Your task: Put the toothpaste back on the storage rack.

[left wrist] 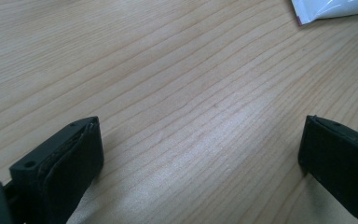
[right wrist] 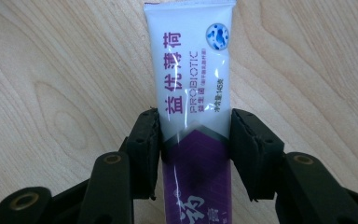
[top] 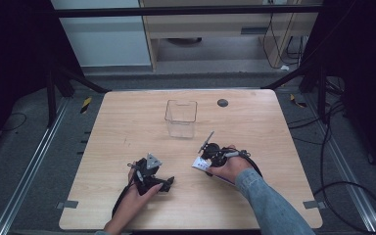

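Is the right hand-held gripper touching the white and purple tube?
Touching. In the right gripper view, both black pads of the right hand-held gripper press against the sides of the tube, with no gap showing.

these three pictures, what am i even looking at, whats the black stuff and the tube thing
A person sits at a wooden table and holds a hand-worked tool in each hand, each ending in a two-jaw claw. The wide picture is taken from above and shows both hands. The other two come from small cameras riding on the tools, looking along their black jaws.

In the wide picture the left claw is in the hand at the left and the right claw in the hand at the right. Farther back stands a clear plastic container.

The right claw's camera shows its pads pressed against both sides of a white and purple tube marked PROBIOTIC, which lies flat on the wood. The left claw stands wide open over bare wood, holding nothing; a corner of the tube peeks in at its top edge.
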Motion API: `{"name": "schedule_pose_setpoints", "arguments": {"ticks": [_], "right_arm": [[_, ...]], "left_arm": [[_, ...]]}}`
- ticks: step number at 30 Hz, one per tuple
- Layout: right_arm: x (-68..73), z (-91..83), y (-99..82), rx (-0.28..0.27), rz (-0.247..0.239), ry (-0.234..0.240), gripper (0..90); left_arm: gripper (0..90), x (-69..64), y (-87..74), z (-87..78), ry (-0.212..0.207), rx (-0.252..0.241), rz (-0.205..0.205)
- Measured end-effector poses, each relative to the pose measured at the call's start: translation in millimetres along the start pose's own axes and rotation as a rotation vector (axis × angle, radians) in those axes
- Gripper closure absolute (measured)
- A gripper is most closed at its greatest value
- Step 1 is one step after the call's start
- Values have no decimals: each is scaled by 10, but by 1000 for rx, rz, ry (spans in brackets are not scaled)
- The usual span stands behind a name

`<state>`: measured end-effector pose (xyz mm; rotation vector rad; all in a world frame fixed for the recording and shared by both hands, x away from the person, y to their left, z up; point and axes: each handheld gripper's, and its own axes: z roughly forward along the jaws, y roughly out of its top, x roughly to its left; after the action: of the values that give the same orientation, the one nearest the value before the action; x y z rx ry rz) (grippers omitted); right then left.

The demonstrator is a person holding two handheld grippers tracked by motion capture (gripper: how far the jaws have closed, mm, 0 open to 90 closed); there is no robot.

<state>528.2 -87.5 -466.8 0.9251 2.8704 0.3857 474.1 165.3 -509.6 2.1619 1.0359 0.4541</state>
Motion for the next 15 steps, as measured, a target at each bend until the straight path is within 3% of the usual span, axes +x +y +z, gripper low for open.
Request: {"name": "schedule_pose_setpoints", "arguments": {"ticks": [15], "right_arm": [[-12, 17, 4, 7, 4, 7, 540]], "left_arm": [[0, 0, 0, 0, 0, 0, 1]]}}
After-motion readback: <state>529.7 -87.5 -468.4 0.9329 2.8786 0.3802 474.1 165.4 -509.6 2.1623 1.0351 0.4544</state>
